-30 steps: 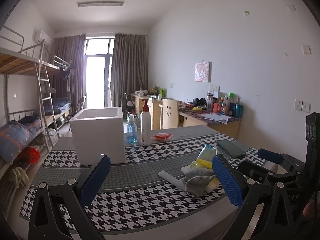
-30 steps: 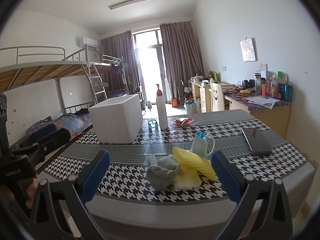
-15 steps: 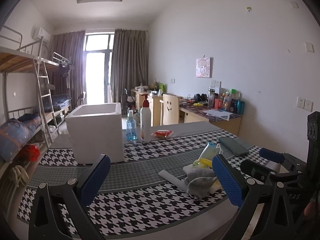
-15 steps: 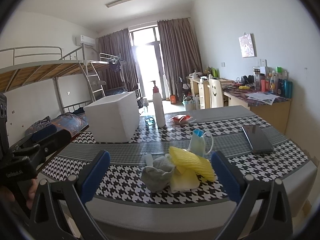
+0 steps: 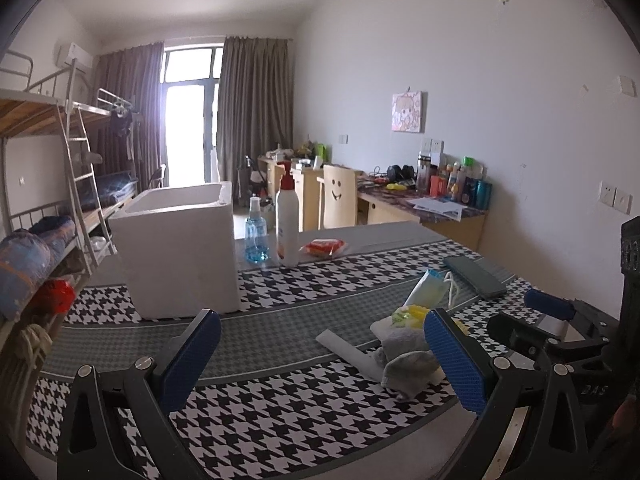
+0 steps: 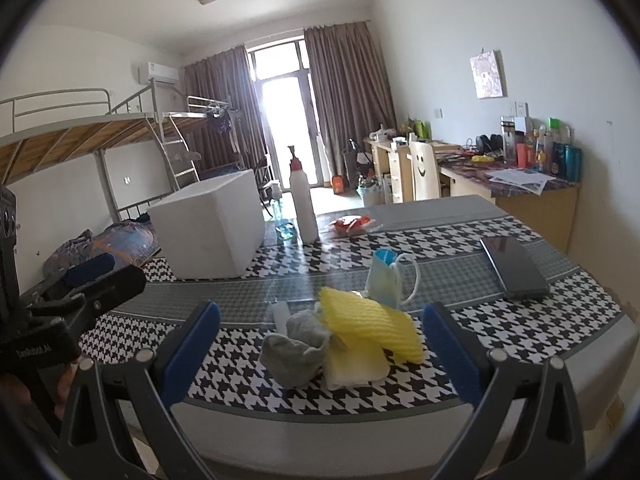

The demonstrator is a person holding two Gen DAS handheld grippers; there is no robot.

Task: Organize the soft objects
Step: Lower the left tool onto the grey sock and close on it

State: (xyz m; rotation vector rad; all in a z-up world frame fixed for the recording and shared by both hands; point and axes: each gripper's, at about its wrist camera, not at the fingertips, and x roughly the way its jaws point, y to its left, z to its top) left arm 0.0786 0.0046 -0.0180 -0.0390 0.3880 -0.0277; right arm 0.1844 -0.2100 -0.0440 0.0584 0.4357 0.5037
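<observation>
A heap of soft things lies near the table's front edge: a grey sock [image 6: 296, 348] [image 5: 408, 364], a yellow foam net [image 6: 370, 322] over a pale sponge [image 6: 356, 366], a white strip [image 5: 346, 350], and a blue face mask [image 6: 386, 276] [image 5: 430, 288] behind. A white foam box [image 5: 178, 246] [image 6: 210, 228] stands at the back left. My right gripper [image 6: 320, 354] is open, hovering just in front of the heap with nothing held. My left gripper [image 5: 324, 364] is open too, left of the heap, and empty.
A white pump bottle [image 5: 287, 220], a blue spray bottle [image 5: 256, 240] and a red packet [image 5: 323, 247] stand behind the box. A dark phone [image 6: 514, 266] lies at the right on the houndstooth tablecloth [image 5: 280, 400]. Bunk beds left, desks right.
Both grippers have edged a little closer to the table and heap; the view has shifted slightly. Both stay open and nothing on the table has moved.
</observation>
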